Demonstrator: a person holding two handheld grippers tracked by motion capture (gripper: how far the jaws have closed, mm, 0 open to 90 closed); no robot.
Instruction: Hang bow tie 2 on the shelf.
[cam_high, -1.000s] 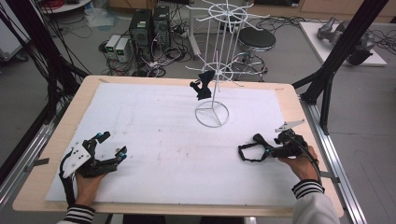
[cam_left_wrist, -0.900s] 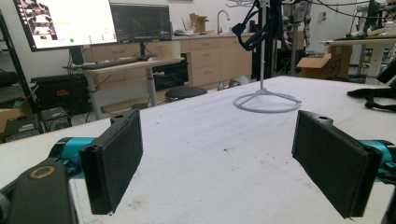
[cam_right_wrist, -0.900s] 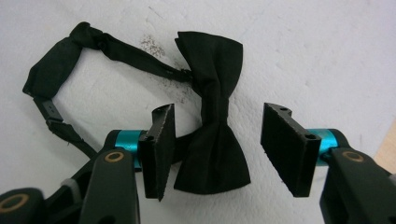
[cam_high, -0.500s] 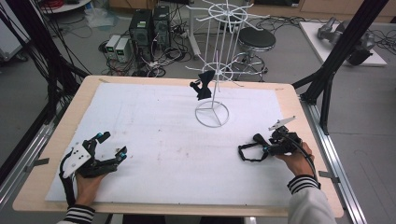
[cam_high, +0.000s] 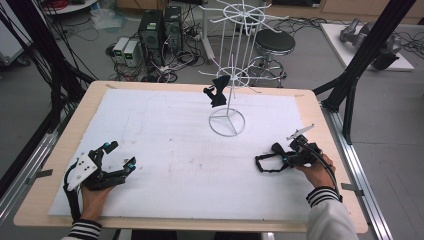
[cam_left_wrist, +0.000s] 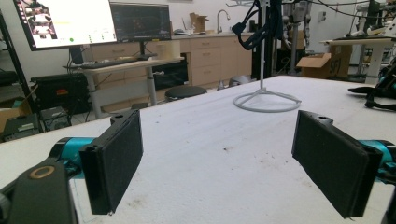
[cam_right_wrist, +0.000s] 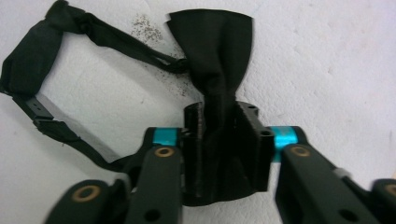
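- Right gripper (cam_right_wrist: 219, 140): jaws have just been closing, now clamped on a black bow tie (cam_right_wrist: 212, 60) lying at the table's four o'clock.
- Left gripper (cam_left_wrist: 219, 163): wide open, empty.
- Left to do, I judge: hanging it on the wire rack (cam_high: 227, 122) at twelve o'clock, beside another bow tie (cam_high: 217, 92).

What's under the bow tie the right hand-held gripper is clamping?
Under the bow tie lies the white table cover, with dark specks beside it. The right hand-held gripper, jaws just closed on the bow, hides whatever lies beneath the pinched wing.
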